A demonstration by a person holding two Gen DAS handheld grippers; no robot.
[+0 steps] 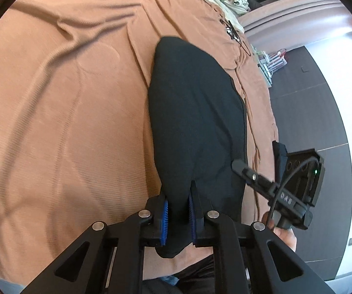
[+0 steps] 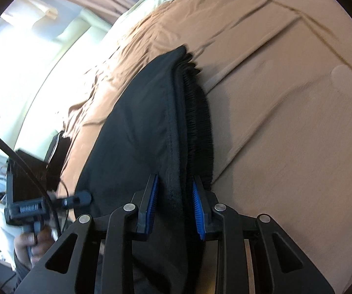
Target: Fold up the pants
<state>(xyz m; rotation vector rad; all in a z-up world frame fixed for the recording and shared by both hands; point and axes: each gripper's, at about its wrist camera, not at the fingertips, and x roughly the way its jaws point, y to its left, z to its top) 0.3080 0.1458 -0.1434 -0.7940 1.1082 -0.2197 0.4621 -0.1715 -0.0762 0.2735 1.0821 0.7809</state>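
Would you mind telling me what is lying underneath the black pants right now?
The black pants lie on a wrinkled brown bedspread, visible all around them. The bedspread directly beneath is covered, so anything there cannot be seen. Both grippers pinch the near end.

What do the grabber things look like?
Each gripper is black, with silver round bolts on its arms and blue ridged pads inside the fingers. The right gripper carries a boxy black back with a looping black cable, a tiny green light and white letters.

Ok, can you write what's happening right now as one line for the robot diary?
step: fold pants | left gripper: shut on black pants | right gripper: shut on black pants | surface: brown bedspread
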